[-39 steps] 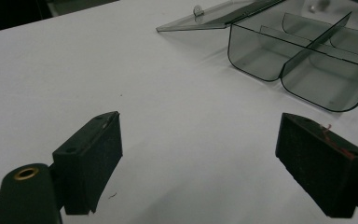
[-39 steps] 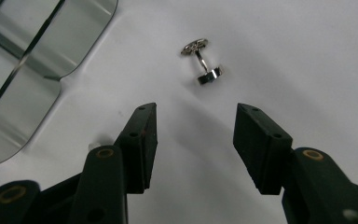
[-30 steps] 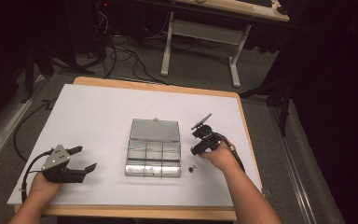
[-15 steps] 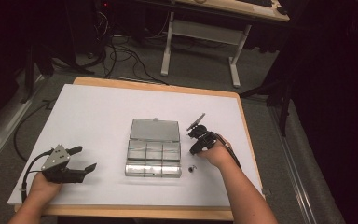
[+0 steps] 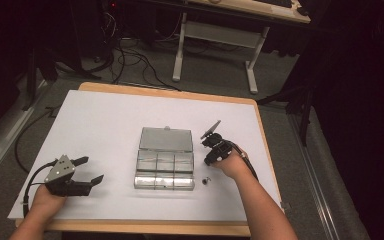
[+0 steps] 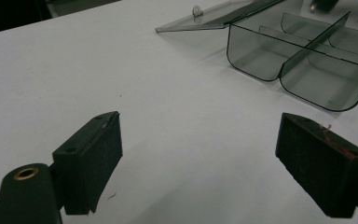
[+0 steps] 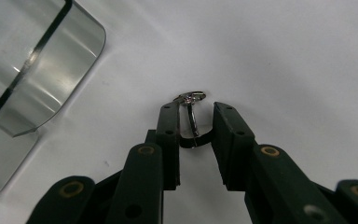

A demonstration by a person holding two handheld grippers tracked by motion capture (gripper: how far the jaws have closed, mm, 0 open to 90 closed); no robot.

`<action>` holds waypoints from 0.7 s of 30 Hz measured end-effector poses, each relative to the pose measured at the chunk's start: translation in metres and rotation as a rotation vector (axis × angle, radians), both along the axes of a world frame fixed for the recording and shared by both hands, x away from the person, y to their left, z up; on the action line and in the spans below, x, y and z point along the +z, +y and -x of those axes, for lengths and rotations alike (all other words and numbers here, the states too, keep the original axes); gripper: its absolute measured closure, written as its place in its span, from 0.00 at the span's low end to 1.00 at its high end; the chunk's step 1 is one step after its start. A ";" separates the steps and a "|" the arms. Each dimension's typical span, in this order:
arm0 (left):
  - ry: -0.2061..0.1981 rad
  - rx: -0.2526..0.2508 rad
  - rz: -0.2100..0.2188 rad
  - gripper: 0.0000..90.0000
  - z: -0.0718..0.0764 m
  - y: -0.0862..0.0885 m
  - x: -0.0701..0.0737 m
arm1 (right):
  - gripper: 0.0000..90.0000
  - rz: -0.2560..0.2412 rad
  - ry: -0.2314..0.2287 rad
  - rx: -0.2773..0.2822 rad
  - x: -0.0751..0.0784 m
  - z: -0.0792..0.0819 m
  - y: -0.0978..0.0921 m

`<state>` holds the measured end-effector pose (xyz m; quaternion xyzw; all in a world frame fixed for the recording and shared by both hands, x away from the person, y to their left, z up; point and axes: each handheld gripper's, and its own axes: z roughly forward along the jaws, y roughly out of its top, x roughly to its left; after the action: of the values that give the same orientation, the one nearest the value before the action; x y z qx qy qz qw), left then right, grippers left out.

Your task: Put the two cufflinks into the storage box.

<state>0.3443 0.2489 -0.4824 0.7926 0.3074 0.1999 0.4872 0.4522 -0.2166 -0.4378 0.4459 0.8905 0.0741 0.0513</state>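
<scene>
Right tool [image 7: 195,122]: jaws narrowed around a small shiny metal screw [image 7: 189,108] lying on the white table [image 7: 284,56]. The screw's flat head sits just past the jaw tips; its shank runs back between them. The left jaw pad looks to be touching the shank; a gap shows between the shank and the right jaw pad, so the jaws are not fully clamped, only partly closed about the screw. The screw rests on the table surface, not lifted as far as can be told.

High view: the right tool [image 5: 214,150] sits just right of the clear plastic organizer box [image 5: 164,167], the person's right hand [image 5: 232,162] behind it. A small dark speck on the table at the box's near right corner is the screw [image 5: 206,180], just beside the box and apart from it. The box stands mid-table with its lid [image 5: 166,138] swung open and lying flat on the far side; the compartments look empty where visible.

Right gripper view: a rounded corner of the organizer box [image 7: 51,70] lies at the upper left, with dark divider lines inside.

Left tool [image 5: 82,172]: rests at the near left of the table, well apart from the box, held by the left hand [image 5: 47,197]. In the left gripper view the left tool [image 6: 214,163] has its jaws spread wide with only bare table between them; the box [image 6: 307,60] and its hinged lid [image 6: 214,16] lie ahead at upper right.
</scene>
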 end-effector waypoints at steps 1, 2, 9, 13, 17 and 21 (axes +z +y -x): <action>0.000 0.000 0.000 0.17 0.000 0.000 0.000 | 0.82 -0.003 0.005 -0.017 0.002 0.001 0.001; 0.000 0.000 0.000 0.17 0.000 0.000 0.000 | 0.82 -0.007 0.002 -0.009 0.005 0.002 0.000; 0.002 0.005 0.006 0.17 0.000 0.000 0.000 | 0.82 -0.015 0.011 -0.033 0.019 0.009 0.001; 0.002 0.003 0.014 0.17 0.000 0.001 0.000 | 0.82 -0.021 0.008 -0.014 0.028 0.013 0.001; 0.001 0.001 0.011 0.17 0.000 0.001 0.000 | 0.82 -0.028 0.009 -0.017 0.036 0.016 0.002; 0.003 0.000 0.013 0.17 -0.001 0.001 0.000 | 0.82 -0.024 0.007 -0.008 0.046 0.018 0.005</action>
<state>0.3449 0.2499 -0.4823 0.7897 0.3094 0.1965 0.4920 0.4345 -0.2120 -0.3918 0.4504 0.8879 0.0830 0.0433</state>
